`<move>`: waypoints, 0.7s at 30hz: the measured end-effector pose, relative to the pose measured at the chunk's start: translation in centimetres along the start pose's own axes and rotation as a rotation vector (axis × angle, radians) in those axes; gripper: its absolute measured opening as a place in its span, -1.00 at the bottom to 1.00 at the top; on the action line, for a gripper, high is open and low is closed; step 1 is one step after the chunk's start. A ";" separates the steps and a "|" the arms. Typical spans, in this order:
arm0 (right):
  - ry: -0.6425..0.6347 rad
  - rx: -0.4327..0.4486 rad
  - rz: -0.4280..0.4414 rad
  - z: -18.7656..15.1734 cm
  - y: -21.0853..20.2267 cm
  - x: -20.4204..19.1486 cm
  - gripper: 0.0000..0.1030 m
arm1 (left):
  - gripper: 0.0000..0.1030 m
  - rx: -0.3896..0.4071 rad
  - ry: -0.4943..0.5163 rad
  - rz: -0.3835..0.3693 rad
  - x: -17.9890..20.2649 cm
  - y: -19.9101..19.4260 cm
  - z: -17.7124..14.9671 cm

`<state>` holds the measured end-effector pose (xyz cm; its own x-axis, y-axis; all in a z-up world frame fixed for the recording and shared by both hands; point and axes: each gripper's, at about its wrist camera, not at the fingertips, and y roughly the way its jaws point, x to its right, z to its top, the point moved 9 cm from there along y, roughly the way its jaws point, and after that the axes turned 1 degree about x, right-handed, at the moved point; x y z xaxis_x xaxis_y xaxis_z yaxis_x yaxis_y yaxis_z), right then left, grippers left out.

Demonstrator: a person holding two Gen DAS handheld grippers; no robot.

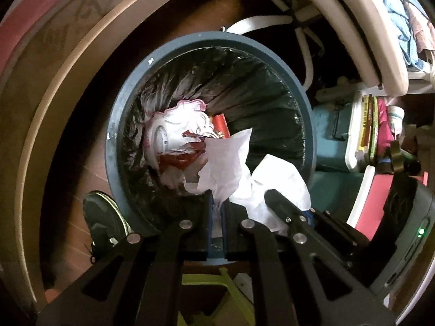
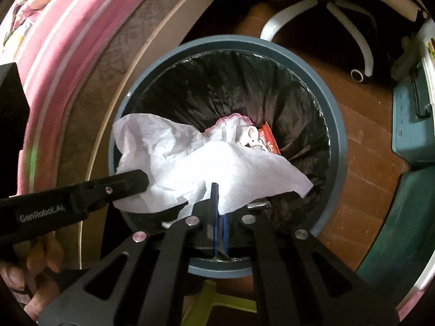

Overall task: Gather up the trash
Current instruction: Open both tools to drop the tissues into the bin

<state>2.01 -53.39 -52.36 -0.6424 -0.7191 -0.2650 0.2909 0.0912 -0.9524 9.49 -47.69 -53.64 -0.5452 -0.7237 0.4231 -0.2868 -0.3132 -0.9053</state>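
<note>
Both grippers hang over the mouth of the grey bin (image 2: 337, 146), each with its jaws pressed tight on a crumpled white tissue: the left gripper (image 1: 216, 203) pinches one tissue (image 1: 225, 160) over the near rim, the right gripper (image 2: 218, 203) another (image 2: 217, 168) just inside that rim. The step in hand looks like the drop; next, each pair of jaws must part so the paper falls into the black liner (image 2: 244, 87), onto the wrappers (image 1: 179, 138) already at the bottom. The bin stands on a brown wooden floor (image 2: 361, 190), beside a pink-covered bed edge (image 2: 54, 62), with a white chair base (image 2: 350, 27) beyond.
</note>
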 end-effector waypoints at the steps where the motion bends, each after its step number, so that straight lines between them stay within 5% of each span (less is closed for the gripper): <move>1: 0.003 -0.004 0.000 -0.1 0.1 0.1 -0.91 | -0.86 -0.001 0.000 0.000 0.0 0.1 0.1; 3: 0.009 -0.003 -0.006 -0.2 0.2 0.4 -0.80 | -0.84 0.000 0.008 0.014 0.0 0.0 0.1; 5: 0.017 0.013 -0.016 -0.2 -0.1 0.7 -0.16 | -0.83 0.007 0.013 0.017 0.0 -0.1 0.3; 6: 0.018 0.018 -0.019 -0.3 -0.1 0.7 -0.08 | -0.83 0.014 0.015 0.020 0.0 -0.2 0.3; 8: 0.020 0.026 -0.031 -0.5 -0.3 0.8 0.09 | -0.69 0.016 0.008 -0.005 0.1 -0.4 0.3; 10: 0.022 0.033 -0.039 -0.6 -0.5 0.8 0.27 | -0.27 0.026 0.023 -0.012 0.3 -0.7 0.3; 16: 0.021 0.057 -0.054 -0.7 -1.6 1.1 0.52 | 0.16 0.045 0.047 -0.042 1.1 -1.6 0.1; 21: 0.020 0.071 -0.058 -0.6 -2.7 1.0 0.56 | 0.22 0.056 0.033 -0.035 0.9 -2.3 0.1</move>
<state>0.18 -53.94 -50.17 -0.6734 -0.7077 -0.2138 0.3022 0.0004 -0.9532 9.79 -47.68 -51.22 -0.5614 -0.6913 0.4549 -0.2619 -0.3730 -0.8901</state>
